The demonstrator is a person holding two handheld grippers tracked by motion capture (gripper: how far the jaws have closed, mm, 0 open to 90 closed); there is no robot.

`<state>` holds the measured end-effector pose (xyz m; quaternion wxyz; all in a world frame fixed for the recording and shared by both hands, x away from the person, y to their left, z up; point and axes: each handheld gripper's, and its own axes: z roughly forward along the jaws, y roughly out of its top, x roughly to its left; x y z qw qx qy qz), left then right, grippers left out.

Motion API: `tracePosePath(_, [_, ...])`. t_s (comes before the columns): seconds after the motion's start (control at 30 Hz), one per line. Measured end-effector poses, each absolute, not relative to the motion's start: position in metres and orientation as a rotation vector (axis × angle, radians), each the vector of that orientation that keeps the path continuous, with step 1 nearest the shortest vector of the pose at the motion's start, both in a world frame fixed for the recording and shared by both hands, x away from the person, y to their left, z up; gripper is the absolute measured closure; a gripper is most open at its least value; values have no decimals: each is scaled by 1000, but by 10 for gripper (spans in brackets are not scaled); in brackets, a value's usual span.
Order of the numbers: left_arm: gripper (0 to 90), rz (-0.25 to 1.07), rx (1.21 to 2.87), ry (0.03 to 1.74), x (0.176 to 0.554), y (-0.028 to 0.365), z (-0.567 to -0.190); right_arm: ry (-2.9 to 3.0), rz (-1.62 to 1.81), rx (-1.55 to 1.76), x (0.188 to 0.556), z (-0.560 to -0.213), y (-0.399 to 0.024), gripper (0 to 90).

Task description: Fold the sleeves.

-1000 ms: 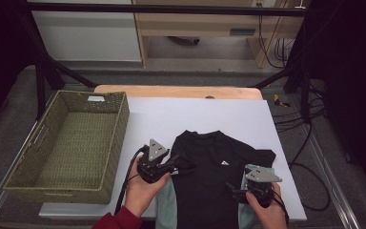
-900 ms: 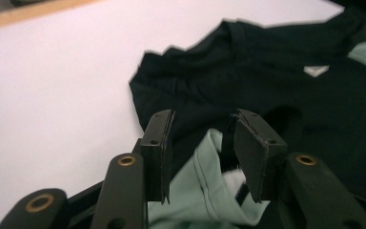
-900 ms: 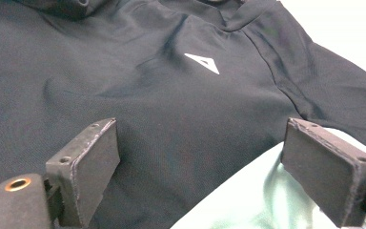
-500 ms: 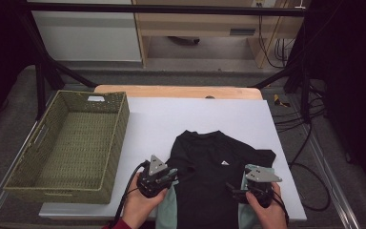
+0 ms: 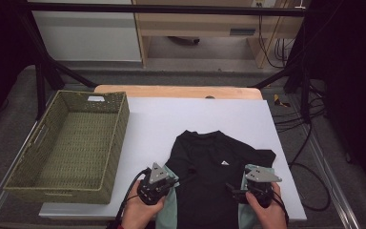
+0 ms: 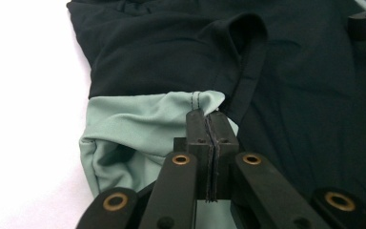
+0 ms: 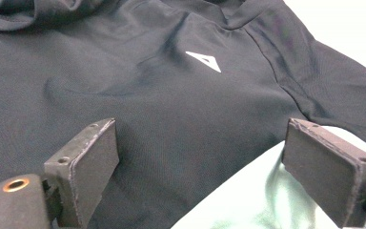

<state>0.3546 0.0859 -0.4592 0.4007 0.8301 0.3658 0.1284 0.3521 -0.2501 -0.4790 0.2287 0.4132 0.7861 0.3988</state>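
My high view looks forward and down from above the near edge of the white rectangular table [image 5: 200,119], taking in all of it. My left gripper view sits very close, facing along its jaws at the black short-sleeved shirt with mint-green lining [image 6: 310,95]. My right gripper view is equally close over that shirt's chest. All three views share the shirt.
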Motion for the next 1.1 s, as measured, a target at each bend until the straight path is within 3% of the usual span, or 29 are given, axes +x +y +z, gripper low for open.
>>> tracePosePath(0.8, [893, 309, 2088, 893, 360, 59, -461, 2152, 1100, 1142, 352, -478, -251, 110])
tracePosePath(0.93, [843, 309, 2056, 886, 356, 63, -462, 2124, 1111, 1147, 351, -475, -254, 111])
tracePosePath(1.1, [688, 368, 2020, 891, 350, 70, -454, 2074, 1113, 1162, 350, -471, -263, 120])
